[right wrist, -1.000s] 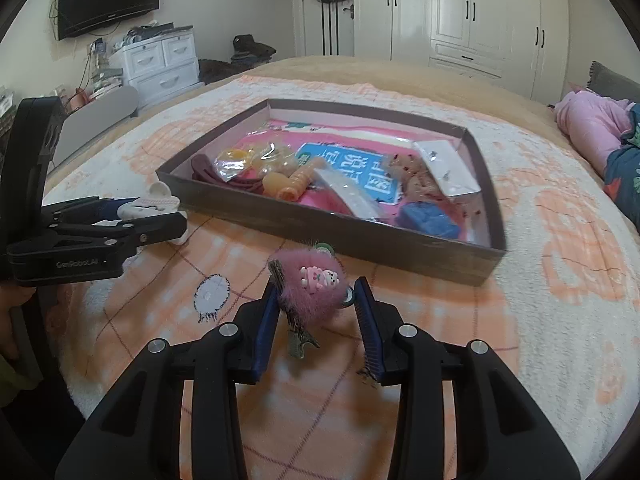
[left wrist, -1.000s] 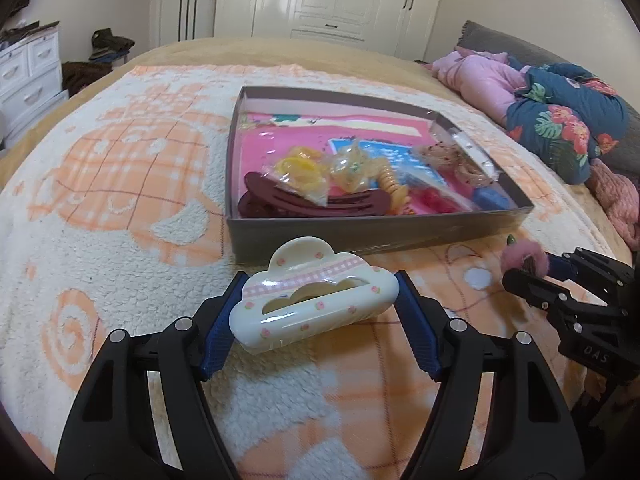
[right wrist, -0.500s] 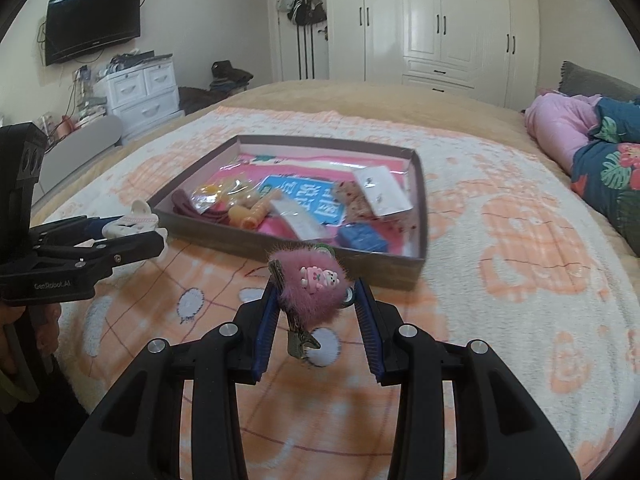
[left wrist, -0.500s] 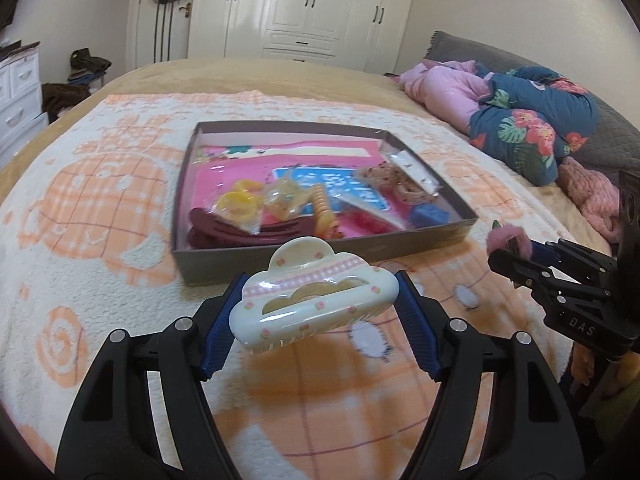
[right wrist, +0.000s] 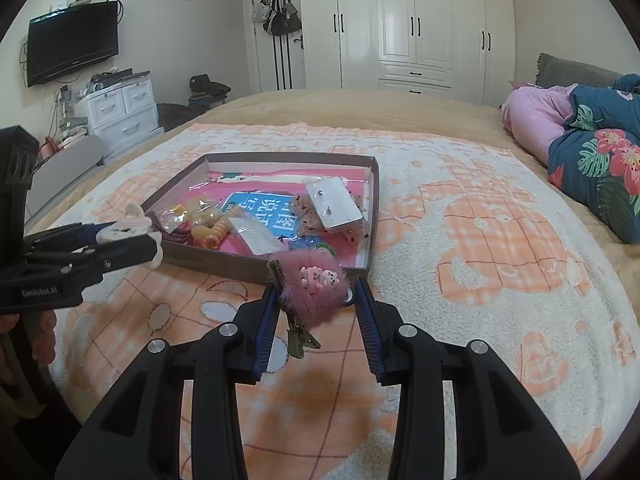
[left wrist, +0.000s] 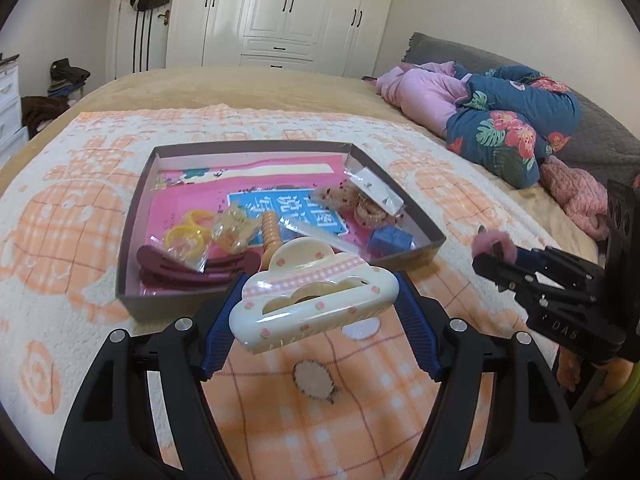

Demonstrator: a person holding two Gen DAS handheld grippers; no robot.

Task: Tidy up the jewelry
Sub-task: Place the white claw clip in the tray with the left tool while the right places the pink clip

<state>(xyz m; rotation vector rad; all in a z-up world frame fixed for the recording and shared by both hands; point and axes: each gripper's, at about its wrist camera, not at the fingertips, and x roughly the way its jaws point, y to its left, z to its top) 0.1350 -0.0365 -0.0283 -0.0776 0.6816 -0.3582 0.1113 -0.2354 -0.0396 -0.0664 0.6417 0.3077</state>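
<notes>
My left gripper (left wrist: 316, 300) is shut on a cream cloud-shaped hair claw (left wrist: 312, 300) with pink dots, held above the blanket just in front of the shallow dark box (left wrist: 132, 236). My right gripper (right wrist: 316, 292) is shut on a fluffy pink hair clip (right wrist: 314, 290), held above the blanket near the box's (right wrist: 370, 216) front right corner. The box holds a maroon claw clip (left wrist: 188, 270), yellow rings in a bag (left wrist: 186, 238), an orange spiral clip (left wrist: 270, 236), a blue block (left wrist: 390, 240) and bagged pieces. The left gripper also shows in the right wrist view (right wrist: 120, 240), the right one in the left wrist view (left wrist: 496, 252).
The box lies on an orange and white fleece blanket (right wrist: 480, 240) over a bed. Pink and floral bedding (left wrist: 500, 128) is piled at the right. White wardrobes (right wrist: 420, 24), a drawer unit (right wrist: 120, 108) and a wall TV (right wrist: 72, 44) stand beyond the bed.
Both grippers have risen and pulled back from the box, each still holding its clip. The box now looks smaller and farther off in both views.
</notes>
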